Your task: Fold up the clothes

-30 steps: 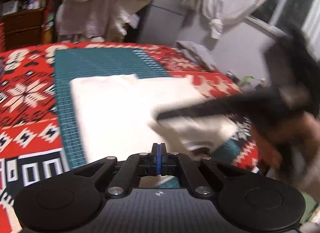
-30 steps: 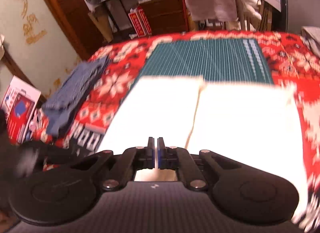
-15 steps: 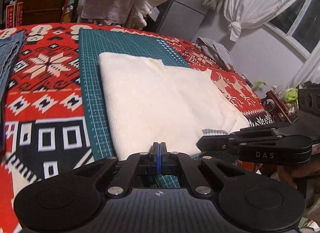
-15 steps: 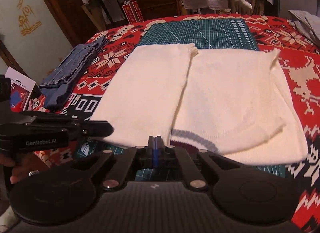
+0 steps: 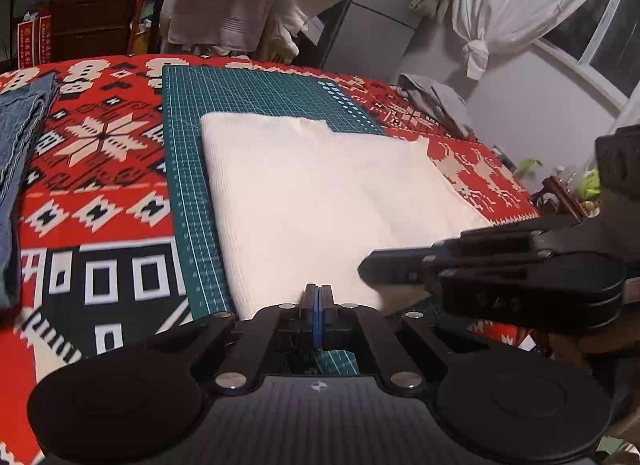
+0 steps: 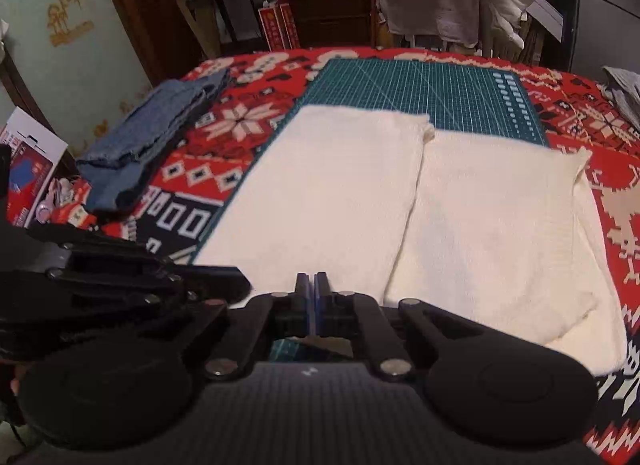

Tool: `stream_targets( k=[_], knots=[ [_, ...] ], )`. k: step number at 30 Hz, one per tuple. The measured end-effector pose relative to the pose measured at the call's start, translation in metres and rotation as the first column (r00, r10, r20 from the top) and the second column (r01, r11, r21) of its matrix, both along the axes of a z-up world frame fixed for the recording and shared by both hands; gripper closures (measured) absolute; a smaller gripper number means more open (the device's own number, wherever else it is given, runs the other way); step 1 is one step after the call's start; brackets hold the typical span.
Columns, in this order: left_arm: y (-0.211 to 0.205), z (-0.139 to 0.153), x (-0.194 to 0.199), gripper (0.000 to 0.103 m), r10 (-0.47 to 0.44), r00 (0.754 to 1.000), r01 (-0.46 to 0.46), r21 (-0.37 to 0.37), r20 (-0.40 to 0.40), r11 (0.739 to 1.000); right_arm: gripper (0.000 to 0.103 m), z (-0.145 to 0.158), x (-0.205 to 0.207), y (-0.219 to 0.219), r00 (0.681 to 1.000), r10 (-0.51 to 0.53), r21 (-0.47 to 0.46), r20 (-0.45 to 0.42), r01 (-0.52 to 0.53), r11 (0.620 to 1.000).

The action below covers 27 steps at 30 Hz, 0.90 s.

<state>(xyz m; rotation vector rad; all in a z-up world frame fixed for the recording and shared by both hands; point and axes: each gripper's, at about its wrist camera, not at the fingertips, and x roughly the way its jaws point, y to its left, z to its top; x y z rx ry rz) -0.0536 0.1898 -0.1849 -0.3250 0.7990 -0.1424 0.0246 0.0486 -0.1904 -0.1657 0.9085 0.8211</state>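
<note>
Claws, left (image 5: 318,301) and right (image 6: 311,291), clenched at sweater (image 6: 400,217) hem; only right view shows jeans (image 6: 148,145) whole.

Warm, dim indoor light is cast evenly; room corners are left dark. Straight lines are bent by fisheye distortion around the cream knitted garment (image 5: 320,201), whose near hem is blurred.
</note>
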Motion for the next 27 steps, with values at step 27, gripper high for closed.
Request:
stream_targets(
  k=[27],
  knots=[
    [0.022, 0.006, 0.013, 0.102, 0.104, 0.994, -0.103, -0.045, 0.013, 0.994, 0.097, 0.005, 0.026, 0.015, 0.998, -0.06, 0.046, 0.03, 0.059, 0.997]
  ],
)
